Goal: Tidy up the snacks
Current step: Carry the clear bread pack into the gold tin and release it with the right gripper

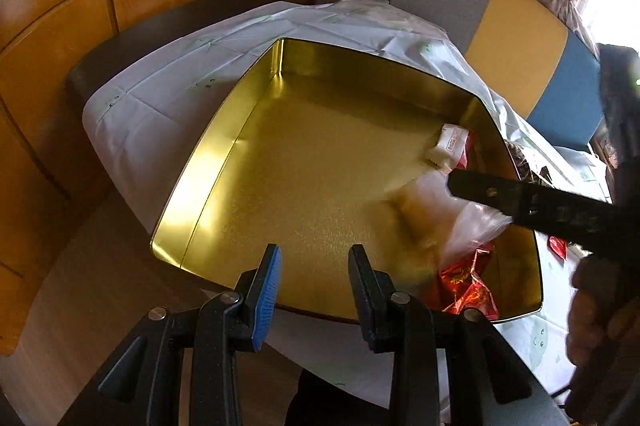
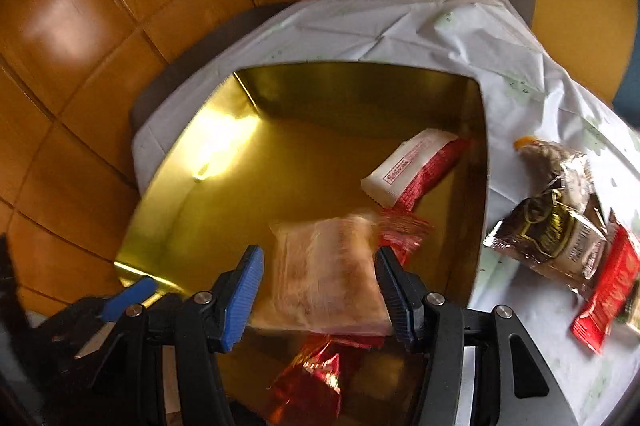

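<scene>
Mid-drop over the gold tin [image 2: 168, 226]: right tongs [image 2: 320, 290] spread, clear snack pouch [image 2: 324, 274] falling free between; left tongs [image 1: 314, 290] parted, empty. Next, likely: brown packets [image 2: 556, 230] on the surface [image 2: 516, 105].

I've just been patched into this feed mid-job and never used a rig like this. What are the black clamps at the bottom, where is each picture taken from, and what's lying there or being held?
The clamps are hand-held two-finger grippers, one per hand; no robot arm. Each picture comes from a fisheye camera on a gripper, looking along its fingers.

Left view: the left gripper is open and empty over a gold tin on a white cloth. The black bar entering from the right is the right gripper.

Right view: the right gripper has its fingers open either side of a blurred clear packet, probably just let go or falling. In the tin lie a white and red bar and red foil wrappers. Brown packets and a red bar wait on the cloth.
</scene>
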A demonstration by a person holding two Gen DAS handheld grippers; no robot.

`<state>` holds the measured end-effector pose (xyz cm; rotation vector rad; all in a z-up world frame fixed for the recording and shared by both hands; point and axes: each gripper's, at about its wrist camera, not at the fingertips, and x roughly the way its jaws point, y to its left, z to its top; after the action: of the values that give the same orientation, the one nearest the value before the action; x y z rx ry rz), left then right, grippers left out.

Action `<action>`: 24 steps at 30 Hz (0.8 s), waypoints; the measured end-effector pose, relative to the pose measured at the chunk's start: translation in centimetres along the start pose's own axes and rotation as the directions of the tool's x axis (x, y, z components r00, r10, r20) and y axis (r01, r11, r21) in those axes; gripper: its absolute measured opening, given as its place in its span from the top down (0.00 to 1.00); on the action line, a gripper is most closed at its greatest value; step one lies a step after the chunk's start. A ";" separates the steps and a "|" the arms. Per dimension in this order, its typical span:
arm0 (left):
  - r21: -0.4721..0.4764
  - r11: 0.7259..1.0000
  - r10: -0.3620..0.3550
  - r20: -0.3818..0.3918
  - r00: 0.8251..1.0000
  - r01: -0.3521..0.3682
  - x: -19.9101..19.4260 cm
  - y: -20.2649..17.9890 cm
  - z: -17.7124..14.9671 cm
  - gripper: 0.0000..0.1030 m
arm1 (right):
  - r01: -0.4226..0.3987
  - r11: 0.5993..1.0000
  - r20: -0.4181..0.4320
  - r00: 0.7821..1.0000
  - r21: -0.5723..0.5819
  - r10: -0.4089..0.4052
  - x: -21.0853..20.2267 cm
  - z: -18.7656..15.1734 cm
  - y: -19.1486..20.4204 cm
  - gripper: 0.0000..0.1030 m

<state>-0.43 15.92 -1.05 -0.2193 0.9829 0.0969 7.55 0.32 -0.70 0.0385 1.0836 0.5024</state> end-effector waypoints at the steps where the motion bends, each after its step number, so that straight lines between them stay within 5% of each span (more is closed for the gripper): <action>1: 0.001 1.000 -0.002 0.002 1.000 0.002 0.0 0.0 0.0 0.66 | -0.002 1.000 0.005 1.000 0.004 0.002 -0.2 0.0 -0.2 0.43; 12: 0.042 0.999 -0.012 0.004 1.000 0.012 -0.2 -1.7 0.0 0.66 | 0.019 0.999 0.115 0.993 0.027 -0.022 -5.4 -2.5 -3.4 0.40; 24: 0.151 0.988 -0.040 0.039 0.998 0.034 -1.7 -4.9 0.5 0.65 | 0.151 0.982 0.152 0.974 0.115 -0.168 -10.6 -6.6 -10.7 0.29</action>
<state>-0.07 11.27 1.30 -0.0969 0.9391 -0.0064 2.08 -14.91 2.07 0.0804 0.9442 0.2926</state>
